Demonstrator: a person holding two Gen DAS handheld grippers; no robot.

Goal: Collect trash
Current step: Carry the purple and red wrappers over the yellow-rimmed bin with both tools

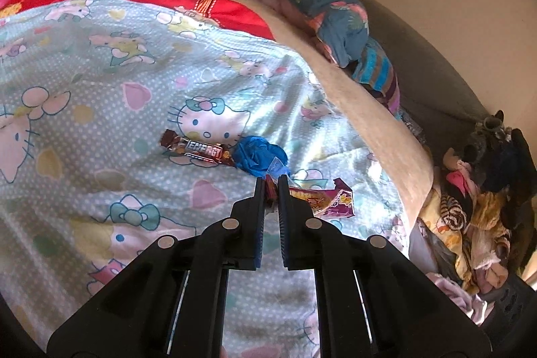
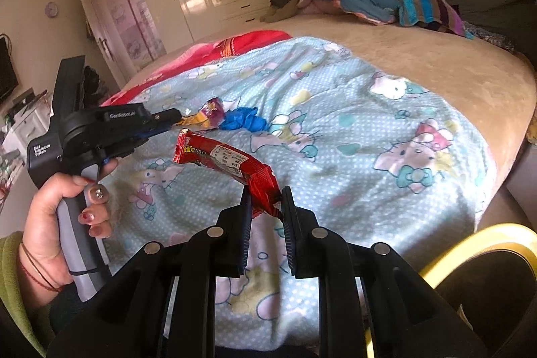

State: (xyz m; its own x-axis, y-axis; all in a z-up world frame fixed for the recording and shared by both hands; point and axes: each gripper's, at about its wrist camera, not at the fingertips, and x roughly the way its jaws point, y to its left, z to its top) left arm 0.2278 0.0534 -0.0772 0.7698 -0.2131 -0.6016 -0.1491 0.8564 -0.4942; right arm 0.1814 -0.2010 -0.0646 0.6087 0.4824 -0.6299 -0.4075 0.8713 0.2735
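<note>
While both my hands are over the bed, my left gripper [image 1: 271,182] is pinched nearly closed on one end of a purple & yellow wrapper [image 1: 330,200]; rest of it sticks out to the right of the jaws in the left wrist view, off the sheet. From the right wrist view that same wrapper [image 2: 206,116] hangs at the tip of the left gripper [image 2: 174,118], w/ my left hand [image 2: 63,217] round the grey handle. My right gripper [image 2: 266,195] is clamped narrow on the lower end of a red wrapper [image 2: 221,156], which juts up & left, clear of the sheet. Still lying on the cartoon-cat sheet [image 1: 100,72]: a brown ENERGY bar wrapper [image 1: 198,150] and, touching its right end, a crumpled blue wad [image 1: 258,155]. Yellow-rimmed bin [image 2: 476,244] shows at bottom right of the right wrist view, beside the bed.
</note>
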